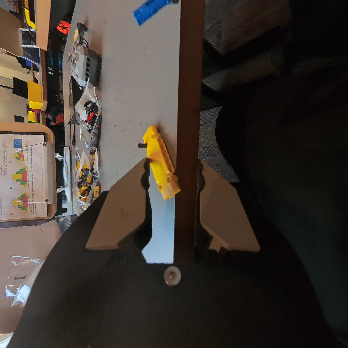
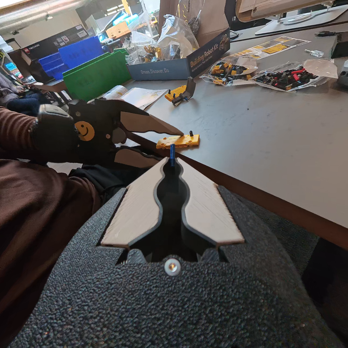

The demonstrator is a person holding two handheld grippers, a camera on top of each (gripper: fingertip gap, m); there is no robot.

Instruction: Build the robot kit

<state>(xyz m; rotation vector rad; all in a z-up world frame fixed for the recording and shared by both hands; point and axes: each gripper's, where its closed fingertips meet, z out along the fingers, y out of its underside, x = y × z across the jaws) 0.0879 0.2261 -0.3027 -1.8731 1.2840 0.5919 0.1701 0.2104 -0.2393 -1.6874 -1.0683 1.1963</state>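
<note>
at the near edge of the surface (image 2: 263, 150) lies a yellow plate (image 2: 178, 141), light, stiff and slick, best pinched across its long sides. the left tool (image 1: 172, 162) gapes wide, one finger touching it; the right tool (image 2: 172, 160) is closed on a blue pin (image 2: 172, 154).

A grey table (image 2: 263, 150) (brown front edge) carries a yellow plate (image 2: 178, 141) near its edge, a yellow-and-grey assembly (image 2: 180, 93), a booklet (image 2: 139, 96), two bags of parts (image 2: 233, 72) and an open box (image 2: 178, 69).
</note>
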